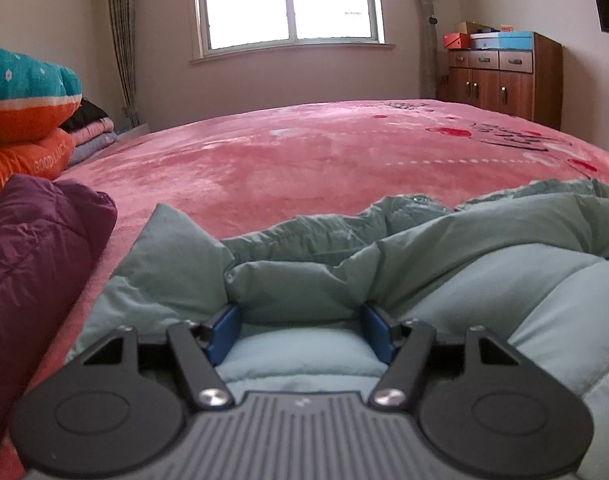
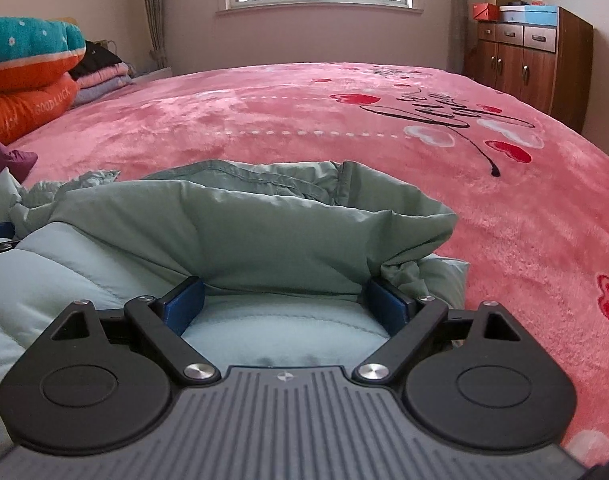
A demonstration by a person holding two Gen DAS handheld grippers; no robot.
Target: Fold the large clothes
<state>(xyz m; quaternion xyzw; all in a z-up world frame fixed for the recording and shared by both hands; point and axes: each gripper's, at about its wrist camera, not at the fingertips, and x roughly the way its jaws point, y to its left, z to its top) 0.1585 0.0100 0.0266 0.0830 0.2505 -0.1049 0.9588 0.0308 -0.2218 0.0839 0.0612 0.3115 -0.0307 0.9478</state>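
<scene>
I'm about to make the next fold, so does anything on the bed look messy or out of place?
Nothing spilled or damaged. The green padded jacket lies bunched and wrinkled on the pink blanket, its far edge rumpled rather than flat. Left gripper and right gripper are open, fabric bulging between their fingers.

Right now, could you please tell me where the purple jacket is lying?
The purple jacket lies on the pink blanket at the left edge of the left wrist view, beside the green jacket and below the orange pillows.
</scene>
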